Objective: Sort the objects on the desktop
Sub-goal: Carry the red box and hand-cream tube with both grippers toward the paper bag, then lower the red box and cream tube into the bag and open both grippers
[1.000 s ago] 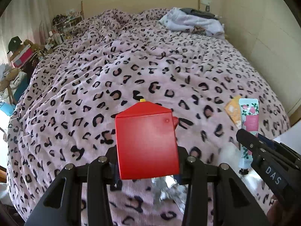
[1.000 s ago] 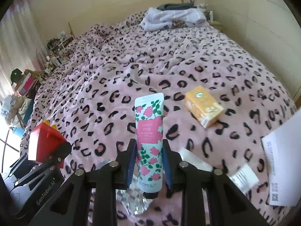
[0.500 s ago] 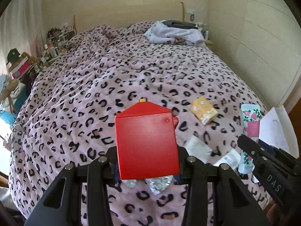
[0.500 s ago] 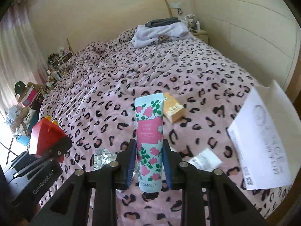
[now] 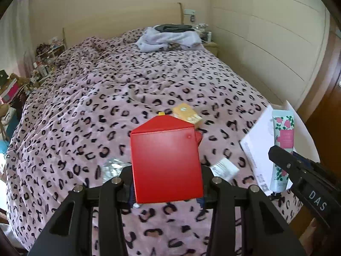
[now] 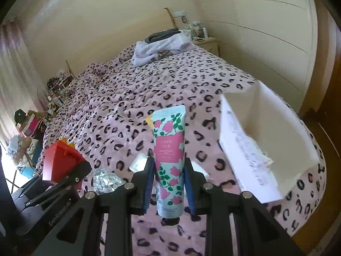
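Both grippers have been carried back and toward the right side of the bed over the last second, so the white open box (image 6: 266, 149) that was only an edge before is now seen nearly whole in the right wrist view, sitting on the leopard-print blanket (image 5: 127, 89).

The left gripper (image 5: 166, 183) is closed on a red box (image 5: 165, 162), held upright with its pointed end up. The right gripper (image 6: 169, 183) is clamped tight on a floral hand-cream tube (image 6: 169, 153), cap end down. Both things are held clear above the blanket.

Judging by the task, the carry toward the white open box looks like the step in hand. To do it well, the tube should probably be brought over the open cavity first, since it is the nearer one, lowered until it is close to the floor of the box, and only then let go, so nothing bounces out. The soft blanket could let the box tip if its wall gets bumped, so the rim is best cleared from above.

Count: one red box, one tube, one white open box, one orange carton (image 5: 187, 116), one crinkly silver wrapper (image 6: 108, 180), two small white packets (image 5: 224, 168) showing in the right wrist view, only one of them in the left.
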A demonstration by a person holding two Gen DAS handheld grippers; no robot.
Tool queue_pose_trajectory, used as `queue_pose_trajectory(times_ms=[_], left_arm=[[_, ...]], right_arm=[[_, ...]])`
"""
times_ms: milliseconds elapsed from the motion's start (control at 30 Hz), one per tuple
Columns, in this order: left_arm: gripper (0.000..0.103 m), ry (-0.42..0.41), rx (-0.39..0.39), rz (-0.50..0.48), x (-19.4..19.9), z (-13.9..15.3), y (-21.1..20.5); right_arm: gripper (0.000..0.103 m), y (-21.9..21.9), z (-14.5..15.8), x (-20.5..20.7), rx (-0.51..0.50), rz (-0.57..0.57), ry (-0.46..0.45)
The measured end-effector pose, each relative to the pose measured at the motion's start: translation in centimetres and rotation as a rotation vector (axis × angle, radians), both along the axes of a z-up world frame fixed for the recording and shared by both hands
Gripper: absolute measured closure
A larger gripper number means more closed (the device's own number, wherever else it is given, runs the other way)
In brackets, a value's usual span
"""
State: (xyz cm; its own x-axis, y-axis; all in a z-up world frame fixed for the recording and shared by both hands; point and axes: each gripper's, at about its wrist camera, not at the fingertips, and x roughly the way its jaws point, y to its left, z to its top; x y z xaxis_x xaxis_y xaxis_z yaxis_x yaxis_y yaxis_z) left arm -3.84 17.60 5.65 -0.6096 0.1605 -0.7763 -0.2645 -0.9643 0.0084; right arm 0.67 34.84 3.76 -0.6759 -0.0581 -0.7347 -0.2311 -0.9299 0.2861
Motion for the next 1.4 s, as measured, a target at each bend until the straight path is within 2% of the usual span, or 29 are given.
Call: queue_pose_trajectory(times_ms=[600,867,1067,1400], left_arm=[[0.061,0.002,-0.013,-0.130,4.1,-0.1,10.1],[0.061,-0.012,0.019,-0.193,4.4,0.2,14.9],[0.061,-0.028,0.056,-0.246,3.3,0.6,18.4],[0.061,-0.072,0.128,-0.308,-1.5,1.1,23.1]], right_arm=[[0.076,8.9,0.2,5.1,-0.045,-0.082,0.019],[0.076,12.4,1.1,6.0,-0.024,-0.105,0.034],[0.076,14.8,1.5,5.2,-0.018,-0.105,0.037],[0.076,17.9,0.5,2.2,-0.035,-0.086,0.018]])
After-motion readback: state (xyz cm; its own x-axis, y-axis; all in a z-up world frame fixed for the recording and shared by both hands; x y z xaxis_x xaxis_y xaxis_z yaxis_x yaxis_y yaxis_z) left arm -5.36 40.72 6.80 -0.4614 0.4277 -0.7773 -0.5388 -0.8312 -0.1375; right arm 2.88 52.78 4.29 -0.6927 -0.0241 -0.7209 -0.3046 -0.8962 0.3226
